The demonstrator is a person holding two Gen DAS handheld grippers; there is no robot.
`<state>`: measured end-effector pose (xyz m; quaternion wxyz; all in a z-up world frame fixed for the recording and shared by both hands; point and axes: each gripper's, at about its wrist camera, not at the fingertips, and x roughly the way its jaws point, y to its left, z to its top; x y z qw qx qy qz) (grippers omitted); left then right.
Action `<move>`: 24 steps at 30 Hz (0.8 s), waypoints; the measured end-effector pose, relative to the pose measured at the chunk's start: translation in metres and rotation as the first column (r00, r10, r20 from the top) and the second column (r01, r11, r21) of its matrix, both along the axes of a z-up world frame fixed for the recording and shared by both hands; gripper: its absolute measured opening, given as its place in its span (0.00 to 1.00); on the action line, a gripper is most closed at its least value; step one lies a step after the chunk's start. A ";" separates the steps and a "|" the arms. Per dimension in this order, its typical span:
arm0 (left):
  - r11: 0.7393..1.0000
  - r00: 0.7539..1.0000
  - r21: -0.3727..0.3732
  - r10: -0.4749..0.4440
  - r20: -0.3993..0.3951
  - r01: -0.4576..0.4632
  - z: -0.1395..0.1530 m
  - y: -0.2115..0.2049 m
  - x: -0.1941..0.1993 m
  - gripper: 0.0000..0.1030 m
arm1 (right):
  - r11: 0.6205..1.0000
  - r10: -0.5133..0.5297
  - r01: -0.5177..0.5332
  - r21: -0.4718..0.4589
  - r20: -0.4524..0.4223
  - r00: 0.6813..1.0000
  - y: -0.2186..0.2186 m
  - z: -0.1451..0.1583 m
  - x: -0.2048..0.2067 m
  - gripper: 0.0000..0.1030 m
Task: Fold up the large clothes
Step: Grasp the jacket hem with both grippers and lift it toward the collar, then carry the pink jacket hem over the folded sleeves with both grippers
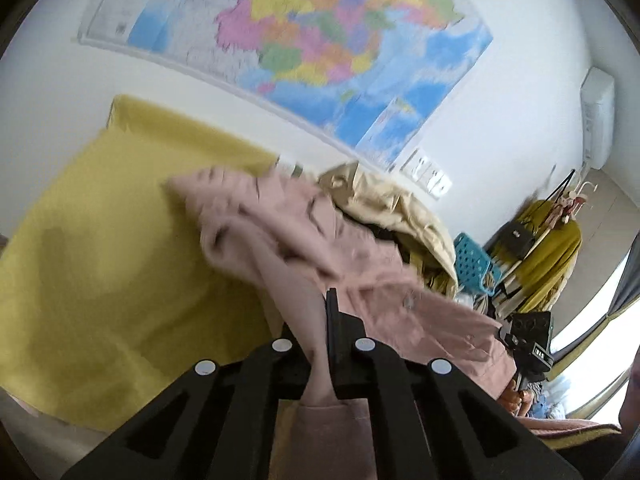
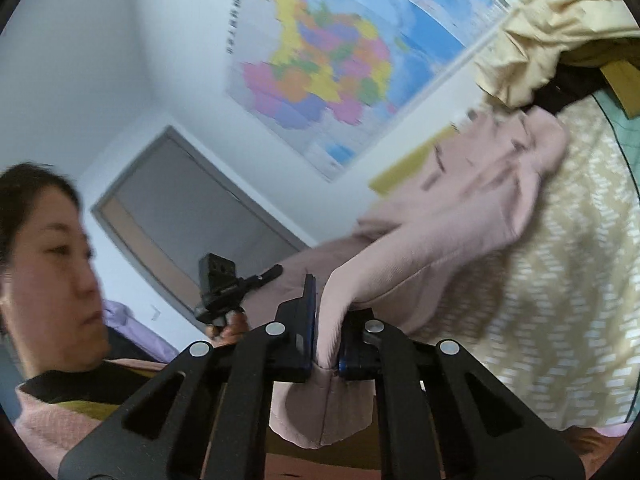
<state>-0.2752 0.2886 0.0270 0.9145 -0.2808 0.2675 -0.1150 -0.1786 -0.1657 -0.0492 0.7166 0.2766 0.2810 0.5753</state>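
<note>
From the left wrist we see our left gripper (image 1: 320,320) clenched on a bunched fold of the pink garment (image 1: 280,232), the cloth squeezed between the two black fingers so that the rest trails away over the yellow sheet (image 1: 100,260); we judge this pinch is there to lift one end clear of the cream garment (image 1: 392,204) heaped behind it, beside a blue basket (image 1: 474,262) and under the wall map (image 1: 320,40). From the right wrist, our right gripper (image 2: 324,328) is likewise closed tight on another part of the same pink garment (image 2: 460,208), which drapes from the jaws toward the patterned beige cloth (image 2: 560,280). Holding two separate points probably lets us spread it flat for folding.
</note>
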 end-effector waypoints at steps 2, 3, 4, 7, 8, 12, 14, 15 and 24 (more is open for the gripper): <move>1.000 1.000 -0.016 0.003 -0.011 -0.003 -0.003 0.001 0.001 0.01 | 1.000 -0.010 0.009 -0.015 -0.015 1.000 -0.002 -0.003 0.003 0.08; 1.000 0.999 -0.025 0.007 -0.031 -0.008 -0.008 0.003 0.005 0.01 | 1.000 -0.017 0.016 -0.022 -0.039 0.999 -0.003 -0.007 0.007 0.08; 0.999 0.999 -0.037 0.008 -0.047 -0.010 -0.013 0.004 0.009 0.01 | 1.000 -0.014 0.013 -0.021 -0.056 0.998 -0.003 -0.010 0.010 0.08; 0.998 0.995 -0.063 0.023 -0.094 -0.029 -0.017 0.013 0.024 0.01 | 1.000 -0.016 0.015 -0.021 -0.069 0.997 0.008 -0.008 0.017 0.08; 0.997 0.995 -0.068 0.026 -0.099 -0.032 -0.016 0.018 0.024 0.01 | 1.000 -0.017 0.016 -0.018 -0.064 0.998 0.010 -0.004 0.022 0.08; 0.995 0.993 -0.094 0.029 -0.119 -0.040 -0.003 0.035 0.047 0.01 | 0.998 -0.059 0.059 -0.003 -0.074 0.995 0.009 0.010 0.051 0.08; 0.997 0.993 -0.068 0.022 -0.118 -0.030 0.010 0.037 0.064 0.01 | 0.997 -0.071 0.072 0.006 -0.067 0.995 0.009 0.018 0.067 0.08; 0.998 0.993 -0.051 0.020 -0.117 -0.026 0.017 0.037 0.075 0.01 | 0.997 -0.077 0.078 0.009 -0.070 0.995 0.011 0.021 0.074 0.08; 0.999 0.985 -0.010 0.032 -0.169 -0.034 0.054 0.074 0.189 0.02 | 0.992 -0.122 0.123 0.001 -0.115 0.986 0.040 0.054 0.187 0.09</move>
